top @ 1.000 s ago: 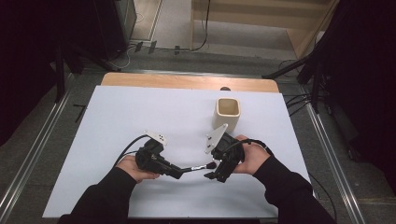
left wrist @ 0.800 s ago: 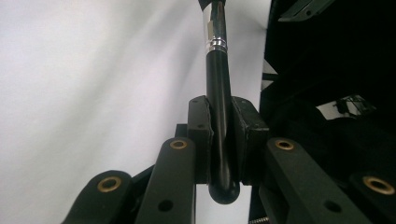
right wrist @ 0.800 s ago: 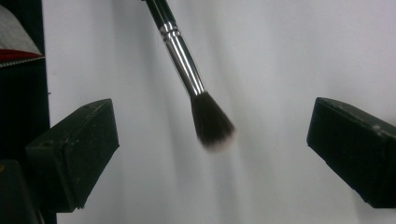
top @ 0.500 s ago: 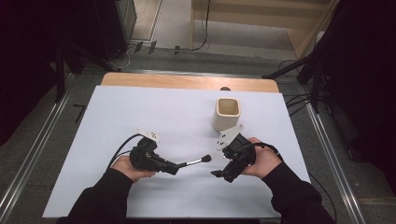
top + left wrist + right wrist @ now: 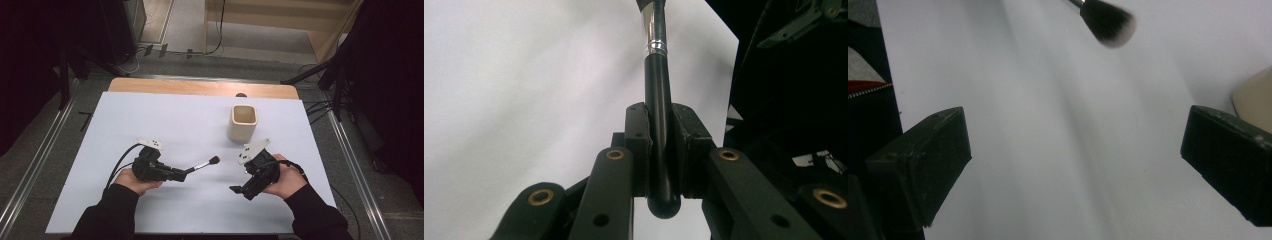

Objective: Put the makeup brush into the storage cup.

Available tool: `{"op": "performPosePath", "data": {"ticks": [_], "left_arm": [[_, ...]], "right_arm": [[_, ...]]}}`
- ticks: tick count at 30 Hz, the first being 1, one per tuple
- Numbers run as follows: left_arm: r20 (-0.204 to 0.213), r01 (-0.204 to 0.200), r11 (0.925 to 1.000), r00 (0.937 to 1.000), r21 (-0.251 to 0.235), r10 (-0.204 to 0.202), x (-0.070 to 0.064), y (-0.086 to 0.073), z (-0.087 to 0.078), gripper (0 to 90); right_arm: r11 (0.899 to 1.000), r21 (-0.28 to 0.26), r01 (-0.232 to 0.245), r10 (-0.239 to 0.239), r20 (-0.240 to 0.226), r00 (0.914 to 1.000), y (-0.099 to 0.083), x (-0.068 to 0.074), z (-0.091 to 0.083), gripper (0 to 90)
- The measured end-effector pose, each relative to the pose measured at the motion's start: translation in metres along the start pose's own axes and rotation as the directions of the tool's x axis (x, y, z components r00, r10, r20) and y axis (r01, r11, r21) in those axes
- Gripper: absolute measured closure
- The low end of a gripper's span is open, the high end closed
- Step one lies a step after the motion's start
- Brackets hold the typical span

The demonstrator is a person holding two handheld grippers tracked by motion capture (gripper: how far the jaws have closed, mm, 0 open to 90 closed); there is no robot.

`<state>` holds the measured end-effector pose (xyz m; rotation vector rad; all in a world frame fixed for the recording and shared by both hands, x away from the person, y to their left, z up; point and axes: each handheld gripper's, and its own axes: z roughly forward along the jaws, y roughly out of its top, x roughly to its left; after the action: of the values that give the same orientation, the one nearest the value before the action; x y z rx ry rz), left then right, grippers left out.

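Note:
A makeup brush (image 5: 200, 166) with a black handle, silver ferrule and dark bristles is clamped by its handle end in my left gripper (image 5: 176, 174), pointing right and slightly up over the white table cover. In the left gripper view the brush handle (image 5: 659, 125) stands squeezed between the two pads. My right gripper (image 5: 240, 190) is held at the lower right, jaws wide open and empty. In the right gripper view the brush's bristles (image 5: 1108, 22) hang at the top. A cream square cup (image 5: 243, 121) stands upright behind the right hand.
The white cover (image 5: 175, 125) spreads over a wooden table whose far edge (image 5: 200, 87) shows. Metal rails run along both sides, and cables lie on the floor beyond. A corner of the cream cup (image 5: 1255, 97) shows at the right gripper view's right edge.
The two grippers have drawn apart. The right gripper let go of the brush and moved right and toward me; the left keeps the brush and has shifted slightly left.

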<state>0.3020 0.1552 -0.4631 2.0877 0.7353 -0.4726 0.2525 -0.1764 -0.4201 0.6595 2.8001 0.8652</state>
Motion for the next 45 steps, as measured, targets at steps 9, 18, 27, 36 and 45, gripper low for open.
{"op": "performPosePath", "data": {"ticks": [9,18,27,36,45], "left_arm": [[-0.013,0.02,0.9992,0.9997,-0.034,-0.021,-0.001,-0.003,-0.001,79.5],[-0.016,0.025,0.9976,0.9995,-0.065,-0.026,-0.003,-0.006,-0.002,79.5],[-0.025,0.034,0.9939,0.999,-0.104,-0.037,-0.006,-0.01,0.0,79.5],[-0.035,0.032,0.9904,0.9987,-0.134,-0.037,-0.012,-0.015,0.001,79.4],[-0.057,0.038,0.9842,0.9972,-0.173,-0.048,-0.015,-0.019,0.003,79.4]], "right_arm": [[0.999,-0.005,-0.053,0.053,0.034,0.998,-0.008,0.007,0.009,0.0],[0.98,-0.046,-0.193,0.195,0.031,0.9804,-0.02,0.007,0.014,0.0],[0.965,-0.059,-0.254,0.256,0.039,0.9658,-0.028,0.016,0.016,0.8],[0.952,-0.1,-0.289,0.293,0.027,0.9558,-0.033,0.023,0.022,8.9],[0.913,-0.179,-0.366,0.372,-0.002,0.9284,-0.037,0.025,0.025,9.2]]}}
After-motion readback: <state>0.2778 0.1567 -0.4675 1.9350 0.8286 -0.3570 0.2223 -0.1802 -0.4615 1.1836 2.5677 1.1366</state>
